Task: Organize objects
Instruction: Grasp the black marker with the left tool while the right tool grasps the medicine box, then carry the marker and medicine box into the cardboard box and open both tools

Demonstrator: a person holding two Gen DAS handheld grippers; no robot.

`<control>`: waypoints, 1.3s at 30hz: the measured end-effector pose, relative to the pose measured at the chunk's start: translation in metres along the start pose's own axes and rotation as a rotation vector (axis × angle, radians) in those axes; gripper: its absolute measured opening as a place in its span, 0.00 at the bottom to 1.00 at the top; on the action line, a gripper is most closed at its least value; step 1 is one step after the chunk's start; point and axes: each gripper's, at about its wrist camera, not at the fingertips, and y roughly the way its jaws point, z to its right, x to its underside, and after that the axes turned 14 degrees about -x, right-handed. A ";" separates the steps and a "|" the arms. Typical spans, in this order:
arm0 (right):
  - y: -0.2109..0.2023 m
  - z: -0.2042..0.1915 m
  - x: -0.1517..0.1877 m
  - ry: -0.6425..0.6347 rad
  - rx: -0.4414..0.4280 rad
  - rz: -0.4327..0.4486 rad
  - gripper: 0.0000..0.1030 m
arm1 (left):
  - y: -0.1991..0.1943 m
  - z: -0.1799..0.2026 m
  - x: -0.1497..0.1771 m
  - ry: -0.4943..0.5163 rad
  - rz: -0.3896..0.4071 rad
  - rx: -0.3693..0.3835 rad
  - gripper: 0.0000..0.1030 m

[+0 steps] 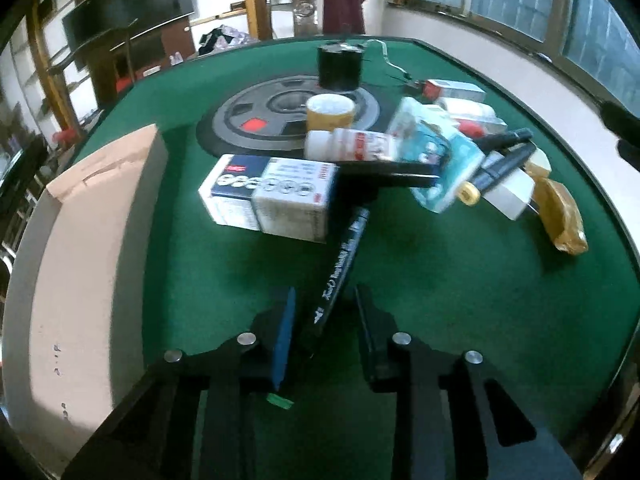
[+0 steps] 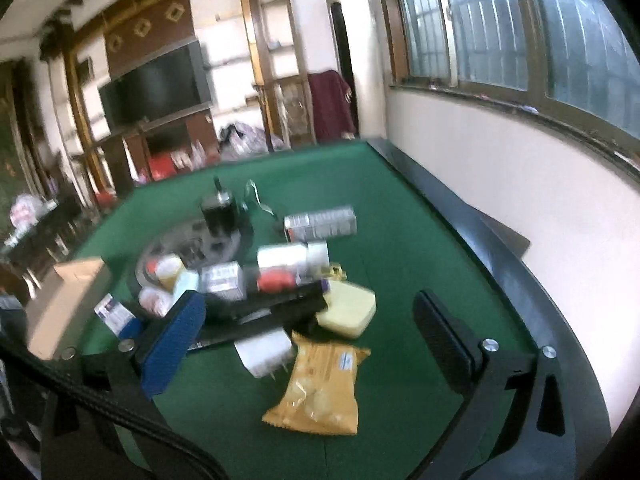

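Note:
A pile of small objects lies on the green table (image 1: 440, 300). In the left wrist view my left gripper (image 1: 326, 300) is open, its fingers on either side of the near end of a black marker pen (image 1: 344, 264) that lies on the felt and points toward a blue-and-white box (image 1: 272, 196). Behind lie a white bottle (image 1: 348, 146), a tape roll (image 1: 330, 110) and a blue-white packet (image 1: 436, 152). In the right wrist view my right gripper (image 2: 308, 320) is wide open and empty above a yellow snack bag (image 2: 320, 388), a white plug (image 2: 266, 350) and a pale yellow case (image 2: 348, 308).
An open cardboard box (image 1: 92, 248) stands at the left, also in the right wrist view (image 2: 60, 300). A black cylinder (image 1: 339, 66) stands on a grey disc (image 1: 240, 116) at the table's middle. The raised dark table rim (image 2: 480, 232) runs close to the wall on the right.

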 end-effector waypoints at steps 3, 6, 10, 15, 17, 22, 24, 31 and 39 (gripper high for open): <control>0.013 0.014 -0.007 0.080 -0.054 -0.091 1.00 | 0.001 0.008 -0.007 0.006 -0.001 -0.019 0.26; 0.005 0.018 -0.001 0.098 -0.052 -0.112 1.00 | 0.005 0.015 -0.014 0.000 0.006 -0.042 0.34; 0.000 0.025 0.006 0.121 -0.088 -0.144 1.00 | 0.005 0.015 -0.014 -0.050 0.004 -0.005 0.13; 0.006 0.024 0.006 0.109 -0.126 -0.193 1.00 | -0.012 0.003 0.001 -0.116 0.026 0.102 0.11; 0.007 0.015 0.005 0.080 -0.143 -0.204 1.00 | -0.023 -0.008 0.007 -0.159 0.037 0.138 0.11; 0.019 -0.031 0.003 -0.045 -0.213 -0.251 1.00 | -0.061 -0.047 0.024 -0.287 0.099 0.215 0.11; 0.027 -0.057 0.001 -0.105 -0.249 -0.281 1.00 | -0.074 -0.063 0.030 -0.325 0.125 0.226 0.11; 0.078 -0.152 0.006 -0.266 -0.414 -0.404 1.00 | -0.103 -0.112 0.053 -0.438 0.187 0.205 0.11; 0.154 -0.212 0.021 -0.509 -0.350 -0.560 0.88 | -0.104 -0.157 0.077 -0.518 0.202 0.171 0.11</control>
